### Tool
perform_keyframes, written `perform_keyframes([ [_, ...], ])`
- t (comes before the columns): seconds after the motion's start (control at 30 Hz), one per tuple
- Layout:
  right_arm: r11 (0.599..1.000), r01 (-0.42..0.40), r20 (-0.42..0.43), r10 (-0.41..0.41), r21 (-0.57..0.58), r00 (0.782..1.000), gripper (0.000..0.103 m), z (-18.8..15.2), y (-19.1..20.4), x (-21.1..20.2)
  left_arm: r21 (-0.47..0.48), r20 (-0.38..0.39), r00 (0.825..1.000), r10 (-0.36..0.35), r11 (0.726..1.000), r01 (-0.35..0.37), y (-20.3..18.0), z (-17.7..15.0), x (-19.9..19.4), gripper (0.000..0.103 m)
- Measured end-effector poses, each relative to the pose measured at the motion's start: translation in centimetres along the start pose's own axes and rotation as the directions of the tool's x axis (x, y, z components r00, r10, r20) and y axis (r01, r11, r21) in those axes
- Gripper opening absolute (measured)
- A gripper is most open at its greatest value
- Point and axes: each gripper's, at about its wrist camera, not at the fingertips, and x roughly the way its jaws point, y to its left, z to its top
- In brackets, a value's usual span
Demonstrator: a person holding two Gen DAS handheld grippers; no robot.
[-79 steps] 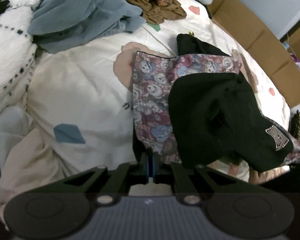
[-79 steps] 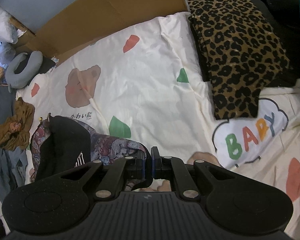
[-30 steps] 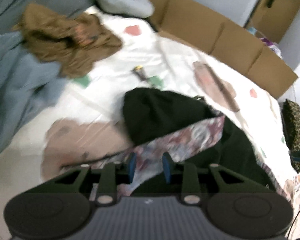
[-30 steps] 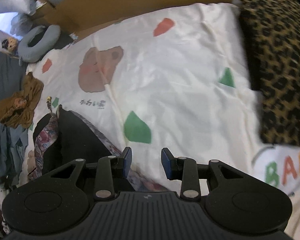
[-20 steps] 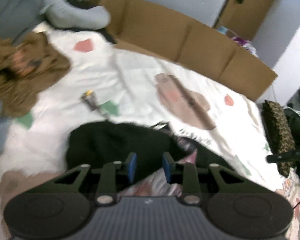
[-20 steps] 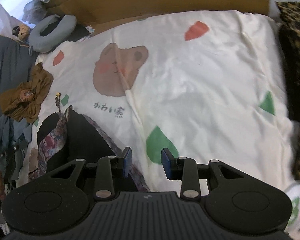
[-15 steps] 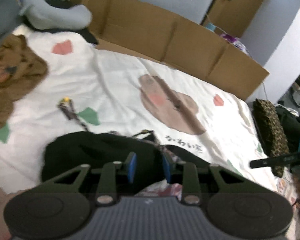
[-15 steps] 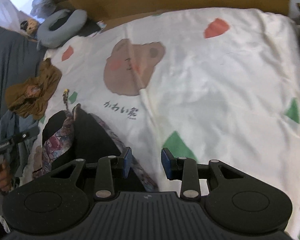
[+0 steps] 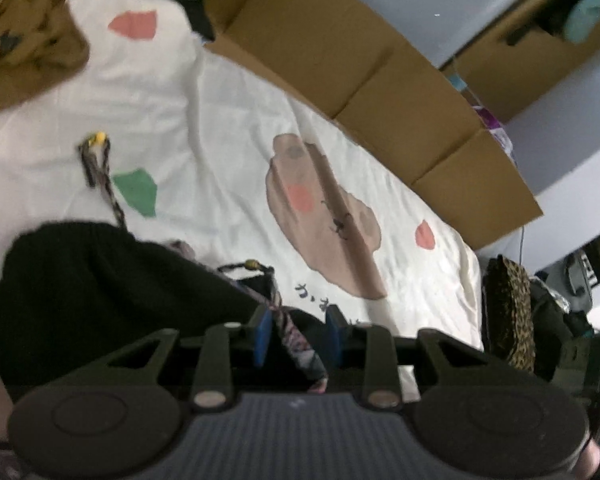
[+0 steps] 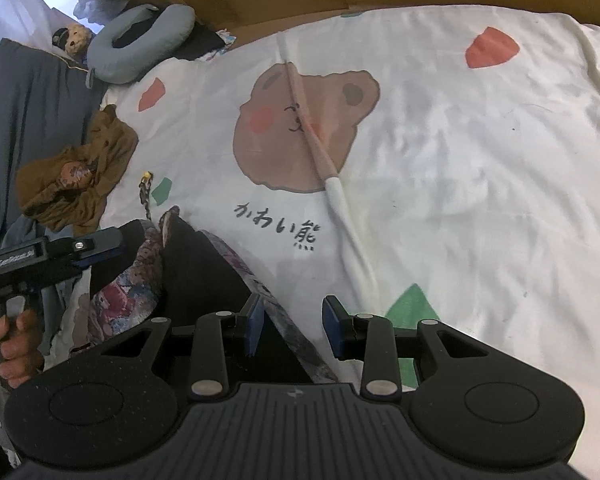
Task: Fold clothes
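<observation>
White bedding [image 10: 480, 184] printed with a brown bear covers the bed, with flattened cardboard [image 9: 400, 92] propped along its far side. Near both tools lies the black garment with a patterned lining [image 10: 196, 276], partly folded and not yet squared up. The left gripper [image 9: 298, 336] and right gripper [image 10: 294, 326] both hang over its patterned edge, jaws apart and clamped on nothing, and a brown top [image 10: 76, 172] waits crumpled, unfolded, beyond it.
</observation>
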Motion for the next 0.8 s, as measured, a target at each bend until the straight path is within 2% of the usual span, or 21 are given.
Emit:
perform_keyframes([
  [0.37, 0.999, -0.008, 0.008, 0.008, -0.043, 1.0, 0.037, 0.3, -0.1, 1.8, -0.15, -0.079, 0.995, 0.057, 0.986, -0.069, 1.5, -1.0, 2.2, 0.031],
  [0.4, 0.999, -0.008, 0.007, 0.008, -0.045, 1.0, 0.037, 0.4, -0.1, 1.9, -0.158, -0.084, 0.995, 0.057, 0.985, -0.07, 1.6, -1.1, 2.3, 0.028],
  [0.43, 0.999, -0.008, 0.006, 0.008, -0.046, 1.0, 0.037, 0.4, -0.1, 2.1, -0.158, -0.09, 0.994, 0.058, 0.985, -0.072, 1.6, -1.2, 2.5, 0.016],
  [0.47, 0.999, -0.008, 0.005, 0.009, -0.047, 1.0, 0.037, 0.4, -0.1, 2.2, -0.158, -0.093, 0.994, 0.061, 0.985, -0.075, 1.7, -1.3, 2.5, 0.009],
  [0.8, 0.997, -0.038, -0.006, 0.038, -0.07, 0.999, 0.037, 0.9, 0.7, 4.1, -0.164, -0.065, 0.993, 0.099, 0.981, -0.109, 2.7, -2.2, -1.3, 0.006],
])
